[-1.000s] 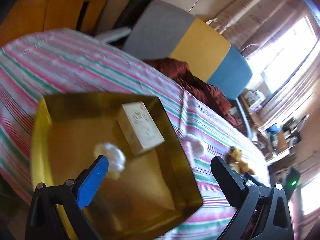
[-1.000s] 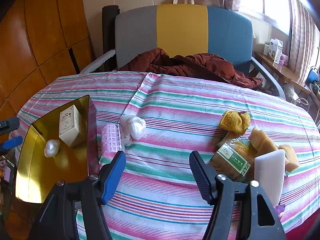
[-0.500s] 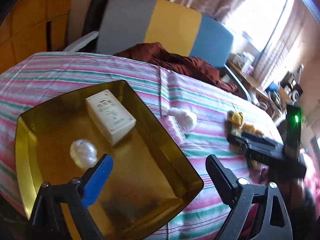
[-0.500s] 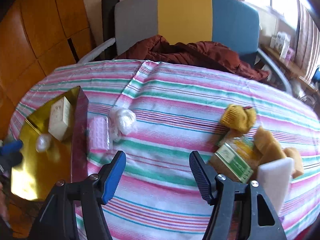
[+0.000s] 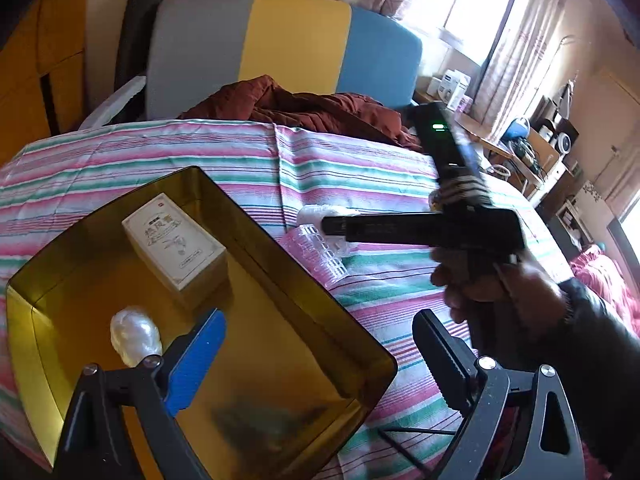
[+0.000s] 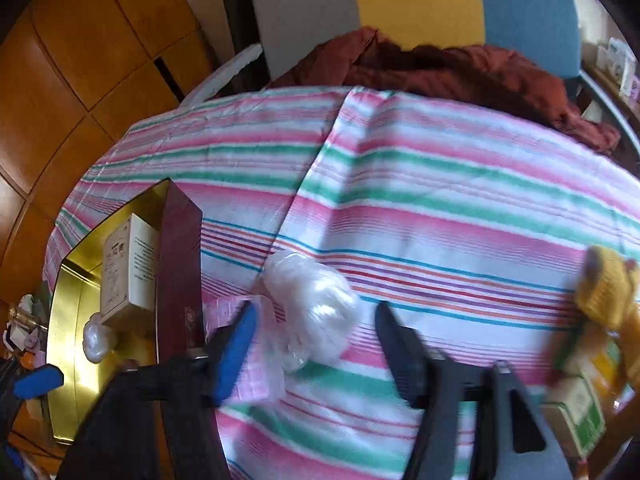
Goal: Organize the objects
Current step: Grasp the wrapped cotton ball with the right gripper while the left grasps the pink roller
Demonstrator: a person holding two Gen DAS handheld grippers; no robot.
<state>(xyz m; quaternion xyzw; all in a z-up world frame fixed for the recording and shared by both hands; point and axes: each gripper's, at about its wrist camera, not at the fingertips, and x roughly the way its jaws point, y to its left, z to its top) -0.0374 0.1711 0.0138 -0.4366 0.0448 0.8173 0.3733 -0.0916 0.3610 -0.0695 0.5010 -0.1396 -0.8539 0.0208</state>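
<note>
Objects to be sorted lie partly in a tray and partly loose on the table, which is covered by a cloth striped pink, green and white. One cream carton lies flat inside the tray. Its face carries dark Chinese characters, a line drawing and a small red mark, all too small to read. Beside it in the tray sits a crumpled white plastic ball. The tray is rectangular, mirror-gold within and maroon on its outer wall.

Just outside that wall lies a pink ridged hair roller, and touching it is a larger wad of clear-white film.

The left claw hangs over the tray's near end, its jaws spread wide after easing in slightly, with nothing between them. The right claw, gripped by a hand in a black sleeve, has just been closing. In its own blurred view the jaws stand apart astride the wad, the blue pad overlapping the roller, and no pad visibly presses.

At the right edge, a yellow knitted piece and a green-labelled box are cut off and smeared, so the label cannot be read.
</note>
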